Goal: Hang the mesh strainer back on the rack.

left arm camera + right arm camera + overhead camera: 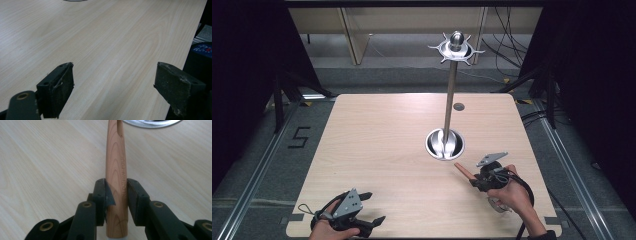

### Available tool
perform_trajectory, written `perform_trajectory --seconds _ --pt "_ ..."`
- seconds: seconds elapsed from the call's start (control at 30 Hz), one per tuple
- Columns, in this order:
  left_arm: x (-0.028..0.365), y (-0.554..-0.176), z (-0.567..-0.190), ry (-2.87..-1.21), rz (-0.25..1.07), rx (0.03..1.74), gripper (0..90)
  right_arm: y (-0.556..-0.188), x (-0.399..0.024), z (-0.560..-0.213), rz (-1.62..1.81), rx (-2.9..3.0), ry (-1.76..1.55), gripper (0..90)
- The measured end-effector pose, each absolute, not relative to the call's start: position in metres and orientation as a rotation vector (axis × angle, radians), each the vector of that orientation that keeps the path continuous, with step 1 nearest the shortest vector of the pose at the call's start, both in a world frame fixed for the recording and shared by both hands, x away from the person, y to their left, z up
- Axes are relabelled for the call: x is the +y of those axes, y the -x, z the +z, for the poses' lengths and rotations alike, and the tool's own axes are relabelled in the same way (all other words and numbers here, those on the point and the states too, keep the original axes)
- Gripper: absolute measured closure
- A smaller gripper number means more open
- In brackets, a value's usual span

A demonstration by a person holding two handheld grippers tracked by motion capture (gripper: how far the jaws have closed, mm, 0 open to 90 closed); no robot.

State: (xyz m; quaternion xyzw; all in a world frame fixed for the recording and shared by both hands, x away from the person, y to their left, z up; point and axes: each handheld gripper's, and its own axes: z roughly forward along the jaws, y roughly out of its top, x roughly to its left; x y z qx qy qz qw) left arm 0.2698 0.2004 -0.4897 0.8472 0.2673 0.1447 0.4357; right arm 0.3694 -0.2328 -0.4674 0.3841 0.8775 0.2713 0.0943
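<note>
A pale wooden table [377, 150] stands on grey floor [257, 150], black curtains [242, 60] flanking

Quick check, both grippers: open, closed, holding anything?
Left gripper: open, nothing between its jaws.
Right gripper: closed on the wooden handle.

Right tool [473, 180] clamps wooden handle [463, 171] near metal stand [445, 142].
</note>
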Motion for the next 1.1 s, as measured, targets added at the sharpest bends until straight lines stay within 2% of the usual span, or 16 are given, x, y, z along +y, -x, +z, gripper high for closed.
perform_trajectory --seconds 1.1 --pt "0.200 -0.269 -0.490 -2.103 0.366 0.657 15.3 -0.364 -0.257 -0.430 1.426 2.406 -1.061 71.1"
